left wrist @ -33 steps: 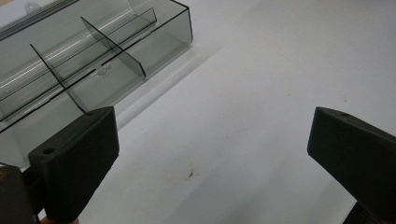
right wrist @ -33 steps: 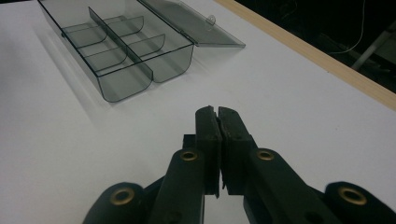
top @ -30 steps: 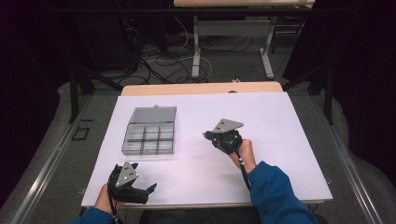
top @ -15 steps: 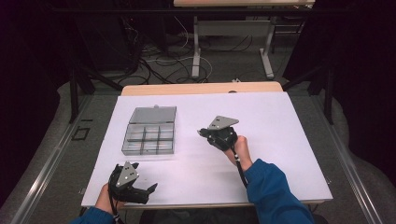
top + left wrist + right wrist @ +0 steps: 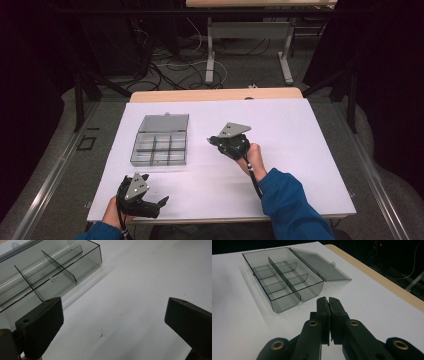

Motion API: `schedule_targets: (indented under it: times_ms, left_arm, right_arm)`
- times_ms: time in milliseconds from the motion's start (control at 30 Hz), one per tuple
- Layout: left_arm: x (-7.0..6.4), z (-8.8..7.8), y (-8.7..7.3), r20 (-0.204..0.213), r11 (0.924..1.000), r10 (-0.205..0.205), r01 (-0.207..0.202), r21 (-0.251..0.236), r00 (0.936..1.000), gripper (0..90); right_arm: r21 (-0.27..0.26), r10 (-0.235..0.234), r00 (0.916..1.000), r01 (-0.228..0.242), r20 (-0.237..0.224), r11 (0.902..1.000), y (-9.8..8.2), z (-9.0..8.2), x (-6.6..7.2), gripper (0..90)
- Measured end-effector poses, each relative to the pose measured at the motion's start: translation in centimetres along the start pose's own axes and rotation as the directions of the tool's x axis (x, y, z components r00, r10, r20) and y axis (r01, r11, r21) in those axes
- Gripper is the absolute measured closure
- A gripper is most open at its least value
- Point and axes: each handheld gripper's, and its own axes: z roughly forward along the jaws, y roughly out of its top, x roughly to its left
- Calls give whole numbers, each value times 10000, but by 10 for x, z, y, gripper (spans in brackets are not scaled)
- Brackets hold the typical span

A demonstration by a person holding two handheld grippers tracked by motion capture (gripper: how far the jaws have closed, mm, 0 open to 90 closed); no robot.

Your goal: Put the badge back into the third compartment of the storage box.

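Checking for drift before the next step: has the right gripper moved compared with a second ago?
Yes. In the high view the right gripper has shifted slightly left, toward the clear compartment box, which has stayed put. Its jaws are shut.

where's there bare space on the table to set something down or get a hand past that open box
The right half of the white table, from the right tool to the far and right edges, is bare. So is the near strip between the left tool and the blue sleeve. Tightest spot: the gap between the compartment box and the right tool.
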Motion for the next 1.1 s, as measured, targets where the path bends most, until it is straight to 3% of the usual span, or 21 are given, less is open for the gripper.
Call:
schedule_targets:
  times_ms: [267, 733, 1100]
  left_arm:
    - [0, 1, 1, 57, 10000, 29, -29, 16, 10000, 21]
    - [1, 0, 0, 51, 10000, 44, -44, -65, 10000, 21]
    - [1, 1, 1, 99, 10000, 43, -43, -7, 9999, 21]
  right_arm:
    - [59, 52, 9999, -51, -116, 10000, 4, 4, 1, 882]
    - [-77, -301, 9995, 301, -29, 9995, 23, 18, 9, 881]
    - [209, -342, 9994, 344, -76, 9992, 33, 28, 10, 882]
